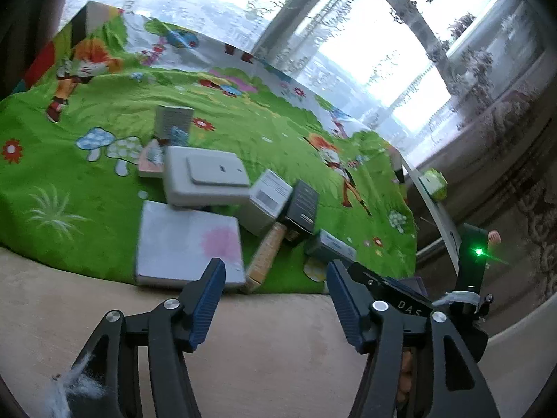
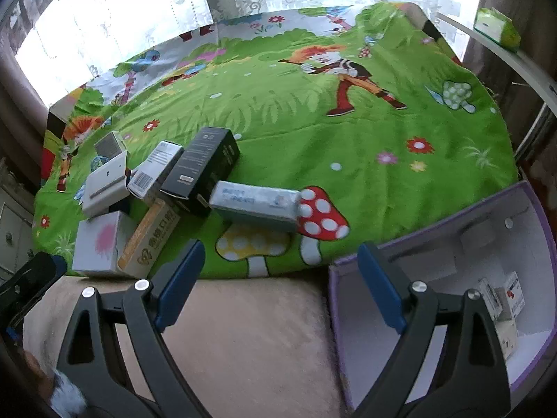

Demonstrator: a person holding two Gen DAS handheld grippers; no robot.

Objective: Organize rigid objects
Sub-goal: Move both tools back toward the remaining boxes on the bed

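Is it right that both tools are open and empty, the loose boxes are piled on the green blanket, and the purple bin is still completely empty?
Not quite: the purple bin already holds a few small boxes, as the right wrist view shows. Otherwise correct: left tool and right tool are open and empty, with loose boxes on the green blanket.

Daylight from the blown-out windows (image 1: 369,52) ahead backlights both views; fisheye bending, dark corners, slight motion blur.
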